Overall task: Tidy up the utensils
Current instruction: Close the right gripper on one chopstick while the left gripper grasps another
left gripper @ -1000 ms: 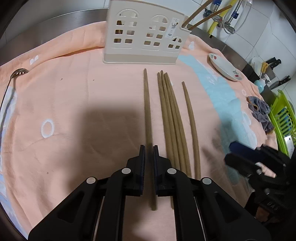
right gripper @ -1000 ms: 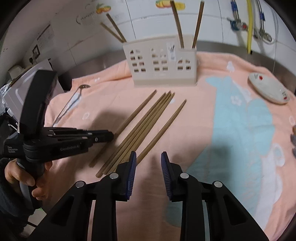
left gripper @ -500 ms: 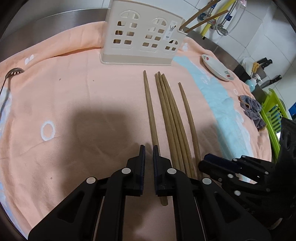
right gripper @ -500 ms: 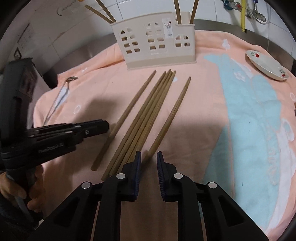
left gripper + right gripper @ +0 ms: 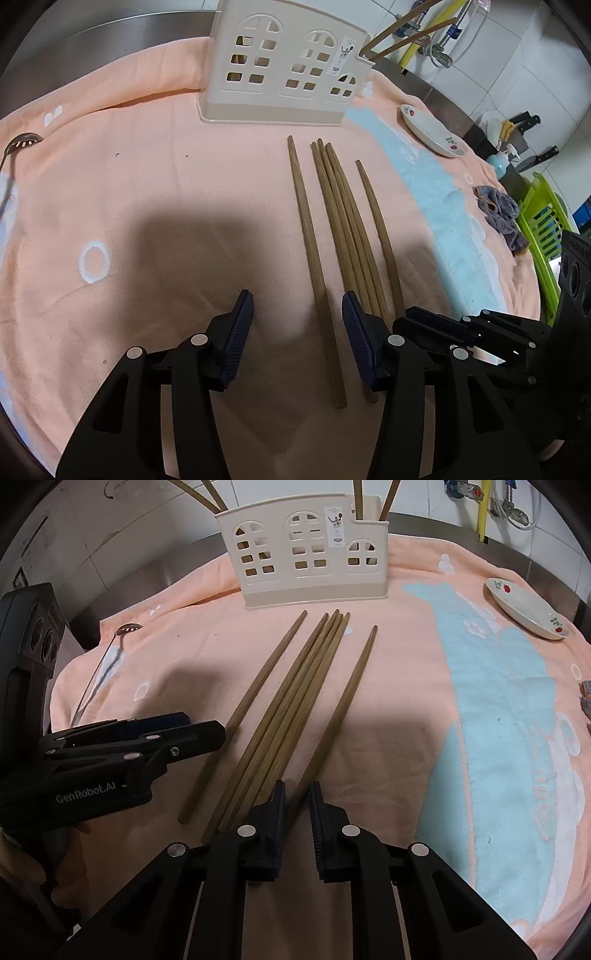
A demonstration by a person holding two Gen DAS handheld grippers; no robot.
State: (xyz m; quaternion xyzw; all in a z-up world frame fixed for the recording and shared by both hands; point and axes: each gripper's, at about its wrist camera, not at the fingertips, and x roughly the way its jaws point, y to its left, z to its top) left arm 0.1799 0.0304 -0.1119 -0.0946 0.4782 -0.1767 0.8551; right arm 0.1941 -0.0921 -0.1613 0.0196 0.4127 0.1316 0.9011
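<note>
- Left wrist view: the left tongs (image 5: 297,321) are seen spread wide above the peach towel (image 5: 166,206) that is laid over the desk; nothing is gripped between them; the near end of the leftmost chopstick (image 5: 314,266) is seen lying flat in the gap, apart from both pads.
- A bundle of three chopsticks (image 5: 345,229) is laid just right of that stick, their sides touching; its near end is hidden behind the right-hand pad; a single chopstick (image 5: 378,229) is laid further right, apart from the bundle.
- All five sticks are pointed with their tips toward the cream utensil holder (image 5: 284,70), which is stood upright at the far edge of the towel; two chopsticks are already held in its right end, leaning.
- A slotted spoon (image 5: 22,142) is laid at the towel's far left; a small dish (image 5: 432,134) and a grey cloth (image 5: 498,210) are set to the right.
- Right wrist view: the right tongs (image 5: 297,805) are seen narrowed around the near end of the single chopstick (image 5: 343,705); a thin gap is left on either side, so a firm grip cannot be told; the stick is seen lying on the towel (image 5: 406,686).
- The left tongs (image 5: 184,734) are seen from the side at the left edge, beside the leftmost chopstick (image 5: 258,686).
</note>
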